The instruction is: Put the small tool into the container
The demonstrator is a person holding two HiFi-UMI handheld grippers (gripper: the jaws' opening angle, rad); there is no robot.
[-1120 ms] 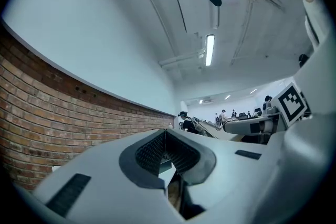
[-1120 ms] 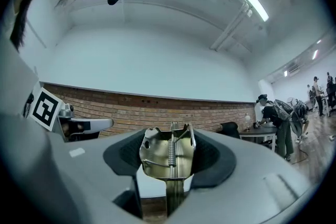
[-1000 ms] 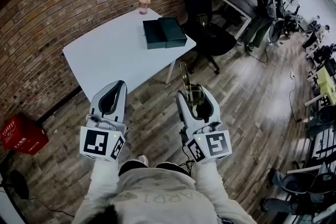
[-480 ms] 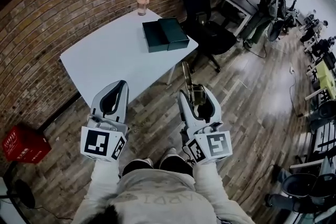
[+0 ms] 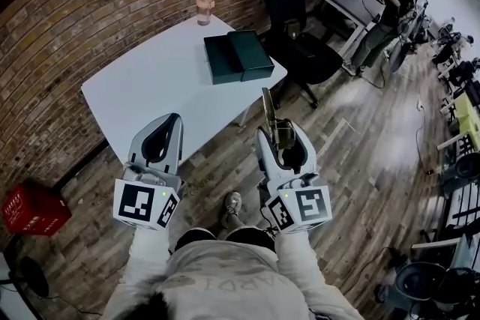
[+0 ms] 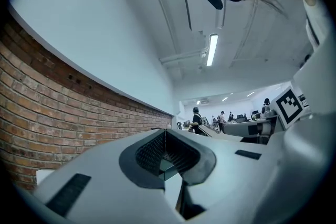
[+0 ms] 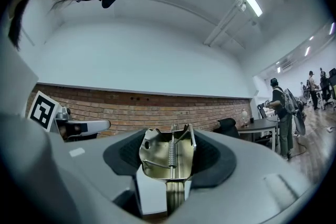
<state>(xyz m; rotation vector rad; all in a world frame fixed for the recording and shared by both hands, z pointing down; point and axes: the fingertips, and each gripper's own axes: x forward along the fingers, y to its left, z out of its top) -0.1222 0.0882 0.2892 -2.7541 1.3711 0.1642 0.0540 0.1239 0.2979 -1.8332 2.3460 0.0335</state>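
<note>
A small brass-coloured metal tool with a coil spring (image 5: 268,107) is held clamped between the jaws of the right gripper (image 5: 283,139), above the wooden floor (image 5: 352,146) and well short of the white rectangular surface (image 5: 150,86). In the right gripper view only the sprung sheet-metal end is seen to be gripped; the slim end projects far beyond the jaws. The jaws of the left gripper (image 5: 166,127) are seen pressed together with nothing between them.

The dark green box-shaped container (image 5: 240,56) lies at the far right of the surface, close to its edge and near a black office chair (image 5: 300,49). It appears as two halves side by side; which half is the open one cannot be told.

Several failures can be foreseen. The sprung part may give or pivot under the clamp, so the tool could be dropped on the floor. The projecting end could be caught on the surface edge or the container wall. If pushed, the container could be slid off the near-right edge, since it is not steadied by the left gripper.
</note>
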